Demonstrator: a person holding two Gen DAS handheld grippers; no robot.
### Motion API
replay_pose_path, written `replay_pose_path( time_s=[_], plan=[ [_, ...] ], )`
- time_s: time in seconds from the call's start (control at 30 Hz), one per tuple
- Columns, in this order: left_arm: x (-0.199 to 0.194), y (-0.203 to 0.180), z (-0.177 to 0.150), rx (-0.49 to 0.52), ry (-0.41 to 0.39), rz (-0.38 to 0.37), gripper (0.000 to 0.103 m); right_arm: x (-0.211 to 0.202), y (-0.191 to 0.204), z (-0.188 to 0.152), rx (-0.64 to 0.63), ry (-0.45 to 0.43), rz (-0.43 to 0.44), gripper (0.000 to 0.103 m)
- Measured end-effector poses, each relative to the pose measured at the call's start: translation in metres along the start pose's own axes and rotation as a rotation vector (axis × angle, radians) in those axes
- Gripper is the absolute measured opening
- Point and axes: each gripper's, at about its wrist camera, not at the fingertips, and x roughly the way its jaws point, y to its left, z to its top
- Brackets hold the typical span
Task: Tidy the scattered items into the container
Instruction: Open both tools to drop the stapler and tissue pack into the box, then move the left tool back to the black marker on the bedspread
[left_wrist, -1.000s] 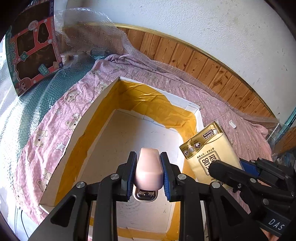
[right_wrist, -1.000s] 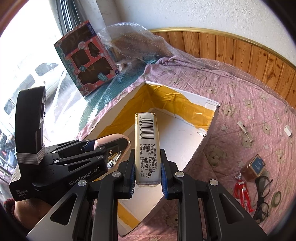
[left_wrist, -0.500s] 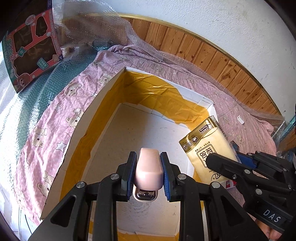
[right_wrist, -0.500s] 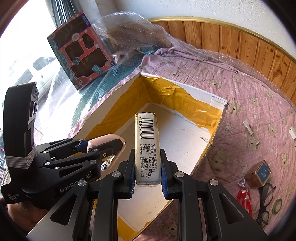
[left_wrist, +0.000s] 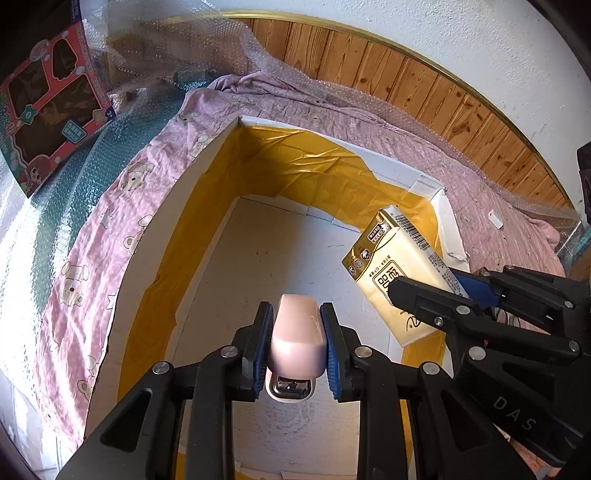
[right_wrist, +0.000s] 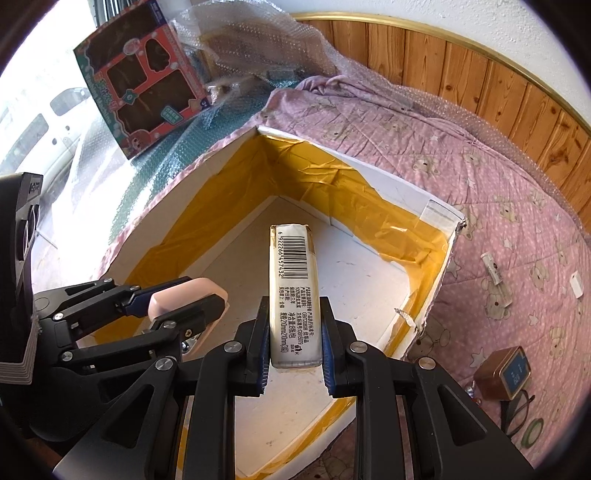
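A white box (left_wrist: 207, 158) lined with yellow tape (right_wrist: 207, 236) lies open on the pink bedspread. My left gripper (left_wrist: 295, 347) is shut on a pink stapler (left_wrist: 297, 339) above the box floor; that stapler (right_wrist: 186, 295) also shows at the left of the right wrist view. My right gripper (right_wrist: 293, 332) is shut on a gold tissue pack (right_wrist: 293, 291) with its barcode side up, held over the box interior. In the left wrist view the tissue pack (left_wrist: 395, 273) hangs at the right inside the box.
On the bedspread (right_wrist: 498, 192) right of the box lie a brown tin (right_wrist: 504, 373), black glasses (right_wrist: 517, 413), a tape roll (right_wrist: 532, 432) and small white pieces (right_wrist: 495, 269). A toy package (right_wrist: 140, 85) and bubble wrap (right_wrist: 251, 40) stand behind the box.
Both grippers have moved forward and down over the box with their loads still held. The box interior now fills more of both views.
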Motion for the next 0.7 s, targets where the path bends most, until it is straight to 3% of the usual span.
replay_pose_path(
  time_s=[0.13, 0.3, 0.47, 0.7],
  plan=[
    [0.002, 0.002, 0.003, -0.005, 0.015, 0.002, 0.027, 0.008, 0.000, 0.002, -0.006, 0.016, -0.012, 0.027],
    [-0.003, 0.003, 0.000, -0.011, 0.005, 0.021, 0.034, -0.003, -0.008, -0.008, 0.032, 0.000, 0.006, 0.027],
    [-0.022, 0.001, -0.012, -0.034, -0.027, 0.024, 0.038, -0.044, -0.018, -0.034, 0.086, -0.102, 0.091, 0.027],
    [-0.060, -0.033, -0.047, 0.001, -0.114, -0.048, 0.038, -0.095, -0.033, -0.090, 0.149, -0.217, 0.184, 0.026]
  ],
)
